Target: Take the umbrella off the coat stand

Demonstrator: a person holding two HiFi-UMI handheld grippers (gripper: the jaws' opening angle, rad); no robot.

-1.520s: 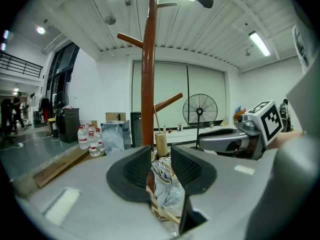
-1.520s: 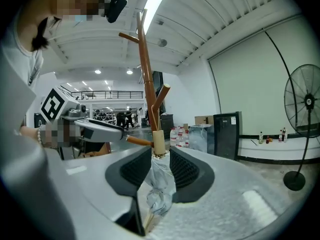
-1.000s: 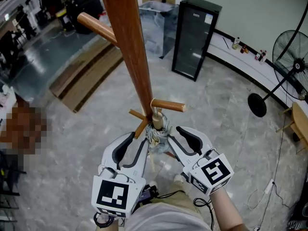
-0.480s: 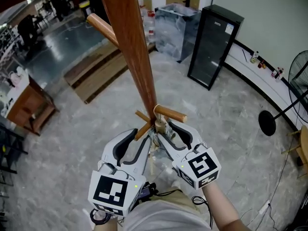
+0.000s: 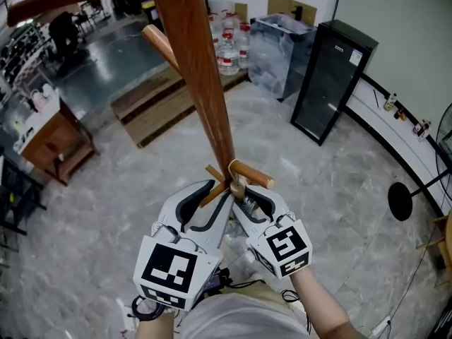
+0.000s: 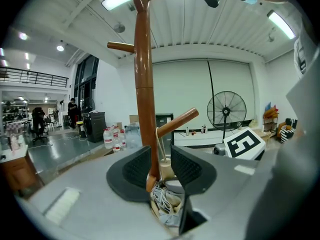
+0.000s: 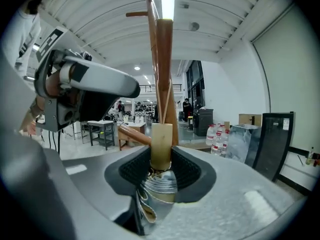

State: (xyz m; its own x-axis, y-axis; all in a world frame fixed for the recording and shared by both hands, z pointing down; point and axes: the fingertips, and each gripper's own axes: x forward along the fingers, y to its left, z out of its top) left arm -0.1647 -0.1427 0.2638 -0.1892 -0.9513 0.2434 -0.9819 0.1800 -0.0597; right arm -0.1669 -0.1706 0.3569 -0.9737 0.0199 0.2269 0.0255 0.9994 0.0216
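Several water bottles (image 5: 227,51) stand by a box (image 5: 286,44) behind the coat stand (image 5: 207,83).

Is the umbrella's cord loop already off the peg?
No, the umbrella's loop hangs over the upward-angled peg beside the pole.

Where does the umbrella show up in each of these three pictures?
Head view: the umbrella is at the centre, hanging just under a short wooden peg.
Left gripper view: the umbrella is low in the centre, its pale handle above bunched fabric.
Right gripper view: the umbrella is low in the centre, handle upright, silvery fabric beneath.
Shared landmark: that wooden peg of the coat stand, right above the handle.
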